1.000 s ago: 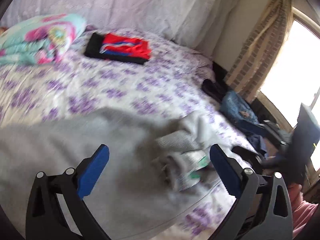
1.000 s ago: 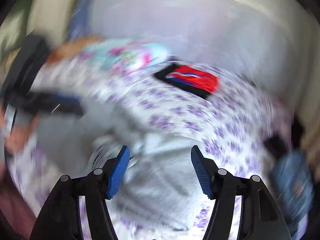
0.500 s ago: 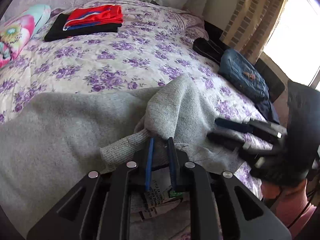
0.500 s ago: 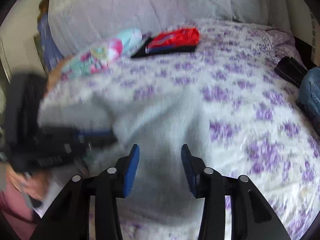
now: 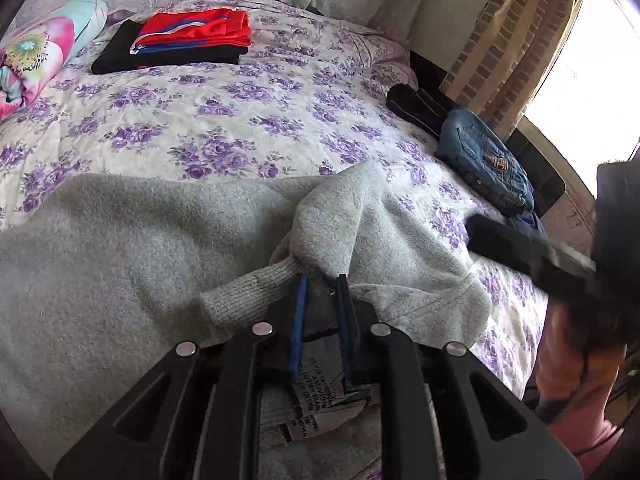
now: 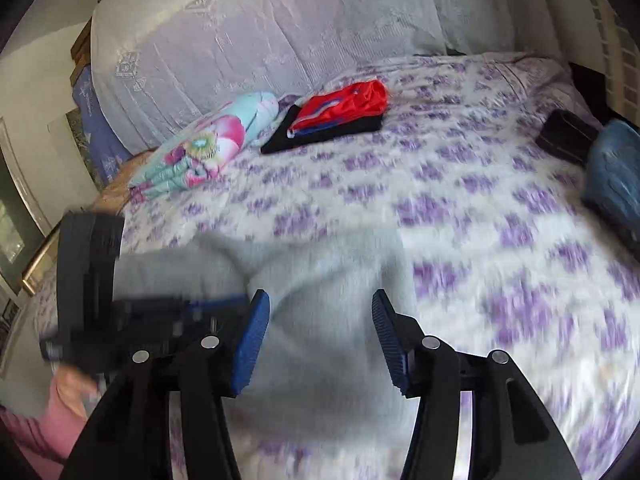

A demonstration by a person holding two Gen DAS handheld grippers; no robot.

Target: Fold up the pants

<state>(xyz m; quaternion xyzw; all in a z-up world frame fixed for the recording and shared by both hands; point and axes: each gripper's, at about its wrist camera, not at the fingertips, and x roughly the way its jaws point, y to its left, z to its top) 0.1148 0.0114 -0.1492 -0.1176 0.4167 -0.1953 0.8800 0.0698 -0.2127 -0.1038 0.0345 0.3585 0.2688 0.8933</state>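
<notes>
Grey sweatpants (image 5: 120, 248) lie spread on the near part of the purple-flowered bedspread (image 5: 240, 108). My left gripper (image 5: 322, 284) is shut on a bunched fold of the grey pants next to the ribbed waistband, with the white care label below it. My right gripper (image 6: 320, 308) is open and empty, hovering over the grey pants (image 6: 320, 280). It also shows in the left wrist view (image 5: 528, 248) as a blurred dark shape at the right. The left gripper (image 6: 224, 304) appears blurred at the left of the right wrist view.
Folded red and black clothes (image 5: 188, 40) lie at the far side of the bed, beside a floral pillow (image 5: 32, 52). Folded jeans (image 5: 484, 164) and a dark garment (image 5: 416, 104) sit at the bed's right edge. A curtain and bright window are at the right.
My left gripper closed on the pants fold a second ago and holds it still. My right gripper's fingers have opened wider and it has moved, blurred, over the pants.
</notes>
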